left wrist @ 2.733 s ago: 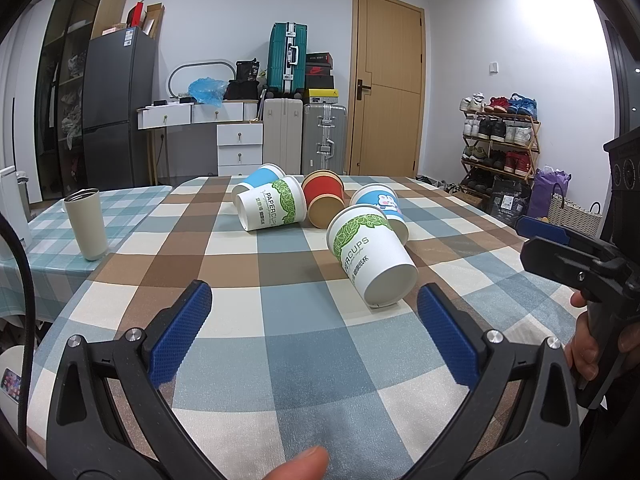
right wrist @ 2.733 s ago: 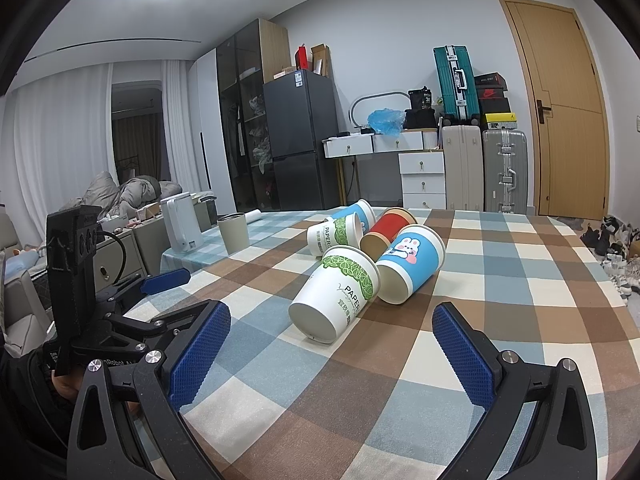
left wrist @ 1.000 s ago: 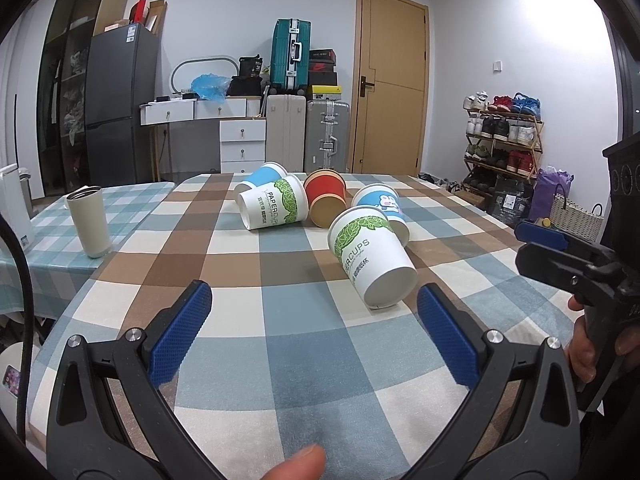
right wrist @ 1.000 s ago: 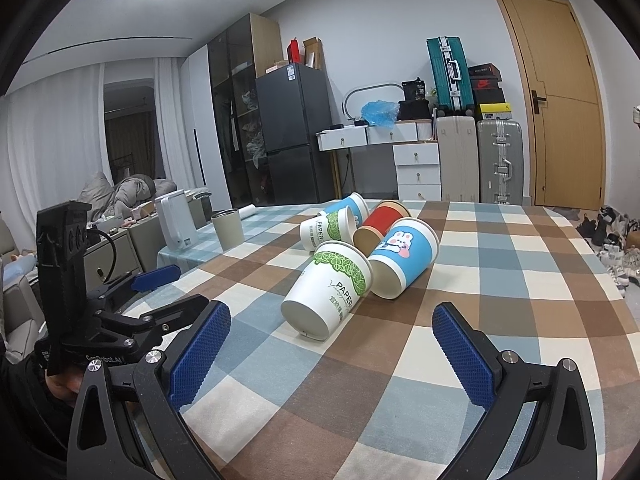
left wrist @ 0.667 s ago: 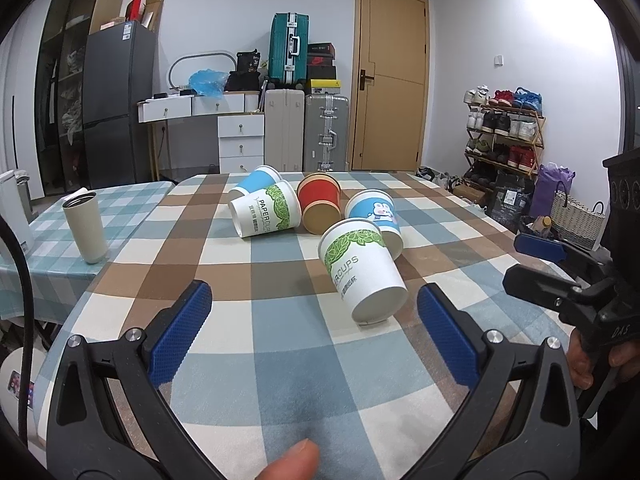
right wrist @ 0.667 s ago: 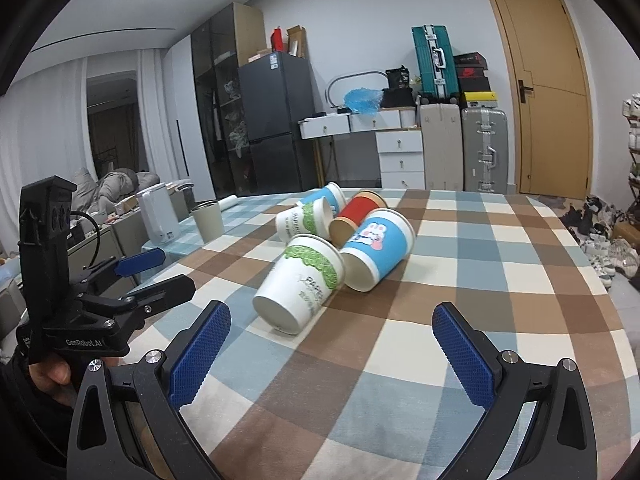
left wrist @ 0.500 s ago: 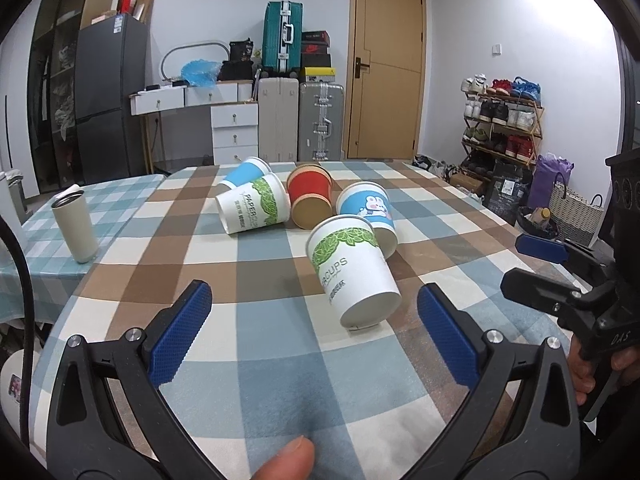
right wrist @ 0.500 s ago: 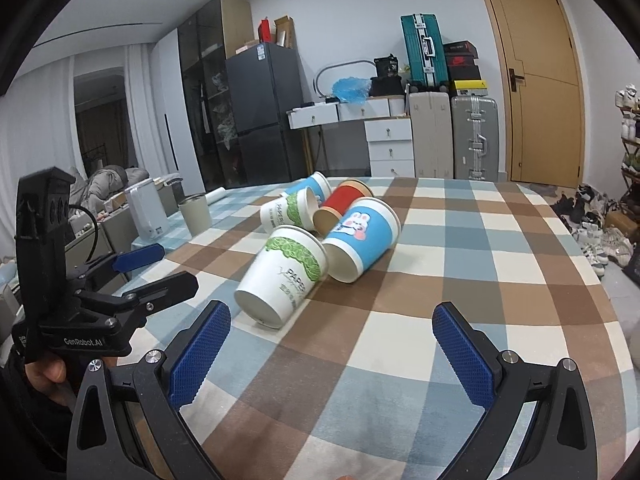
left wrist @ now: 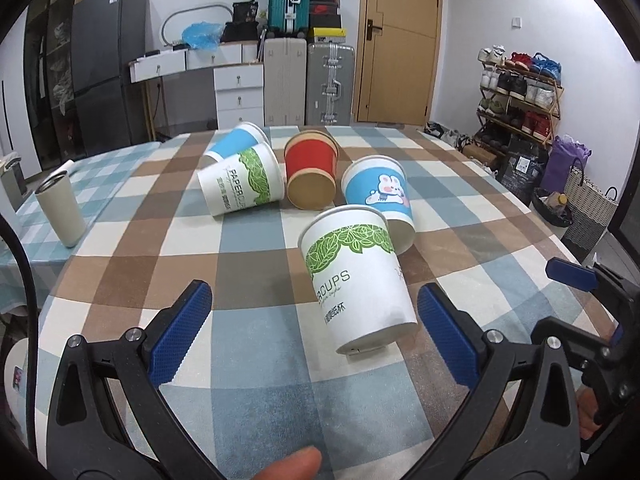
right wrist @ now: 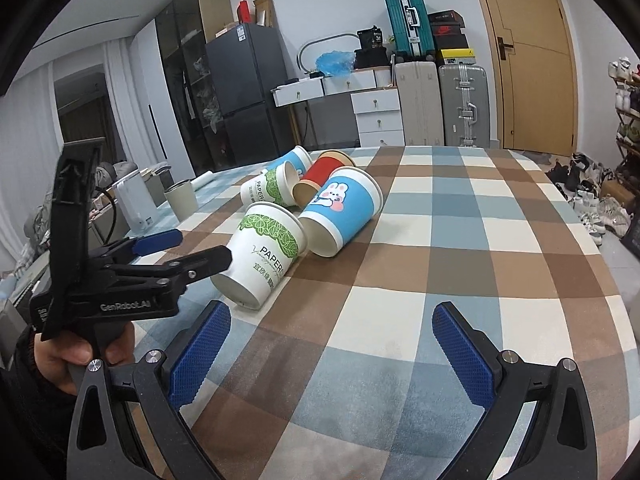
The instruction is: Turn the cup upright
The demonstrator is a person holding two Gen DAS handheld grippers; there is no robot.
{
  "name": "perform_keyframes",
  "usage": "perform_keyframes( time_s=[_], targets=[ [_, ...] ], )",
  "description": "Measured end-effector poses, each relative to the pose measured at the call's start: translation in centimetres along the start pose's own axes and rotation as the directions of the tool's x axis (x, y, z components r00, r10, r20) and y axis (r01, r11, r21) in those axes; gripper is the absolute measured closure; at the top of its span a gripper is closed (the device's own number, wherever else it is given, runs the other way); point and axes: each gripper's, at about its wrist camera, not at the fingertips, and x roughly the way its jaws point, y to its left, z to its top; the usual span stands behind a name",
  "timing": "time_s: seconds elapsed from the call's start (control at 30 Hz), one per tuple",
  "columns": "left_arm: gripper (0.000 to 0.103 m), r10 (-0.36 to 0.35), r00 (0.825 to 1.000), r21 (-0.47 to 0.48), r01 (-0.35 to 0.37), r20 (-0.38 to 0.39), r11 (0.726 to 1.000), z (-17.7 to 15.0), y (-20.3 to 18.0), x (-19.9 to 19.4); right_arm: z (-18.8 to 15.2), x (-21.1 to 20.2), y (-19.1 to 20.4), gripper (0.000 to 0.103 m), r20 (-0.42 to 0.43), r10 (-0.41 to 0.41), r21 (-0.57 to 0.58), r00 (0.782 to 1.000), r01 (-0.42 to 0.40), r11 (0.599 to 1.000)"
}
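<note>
A lived-in home: loaded wooden shoe rack [left wrist: 516, 92] right of the tan wooden door [left wrist: 396, 40], upright suitcases left.

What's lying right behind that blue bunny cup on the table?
Behind the blue bunny cup lies a red paper cup on its side, base toward the camera. Whether they touch is hidden, as is the red cup's inside.

I see five paper cups lying on their sides in a loose cluster on the checked cloth. Nearest me is a white cup with green leaves [left wrist: 356, 276], its base toward me, touching the blue rabbit cup [left wrist: 380, 196] behind it. Farther back lie a red cup [left wrist: 310, 172], a second white leaf-print cup [left wrist: 240, 186] and a plain blue cup [left wrist: 236, 142].
</note>
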Motion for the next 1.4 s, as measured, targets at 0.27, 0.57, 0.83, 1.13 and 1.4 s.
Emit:
perform_keyframes(
  time_s=[0.27, 0.57, 0.83, 1.13, 1.4],
  targets=[
    [0.001, -0.005, 0.999, 0.029, 0.006, -0.051, 1.0, 0.3, -1.2, 2.2, 0.0, 0.1, 0.1, 0.0, 0.004, -0.003, -0.003, 1.0, 0.003, 1.0],
    [0.031, -0.013, 0.992, 0.038, 0.018, -0.126, 0.999, 0.4, -2.1, 4.2, 0.0, 0.3, 0.4, 0.0, 0.004, 0.011, -0.016, 1.0, -0.011, 1.0],
    [0.046, -0.054, 0.99, -0.032, 0.05, -0.131, 0.998, 0.2, -1.4, 4.0, 0.0, 0.3, 0.7, 0.0, 0.007, 0.022, -0.019, 1.0, -0.022, 1.0],
    [0.047, -0.052, 0.995, -0.085, 0.045, -0.084, 0.995, -0.5, -0.2, 1.6, -0.3, 0.5, 1.9, 0.0, 0.002, 0.048, -0.045, 0.999, -0.048, 0.998],
    [0.047, -0.052, 0.998, -0.091, 0.048, -0.04, 0.995, -1.3, 0.5, -1.5, -0.5, 0.8, 2.6, 0.0, -0.008, 0.056, -0.063, 0.998, -0.056, 0.996]
  ],
)
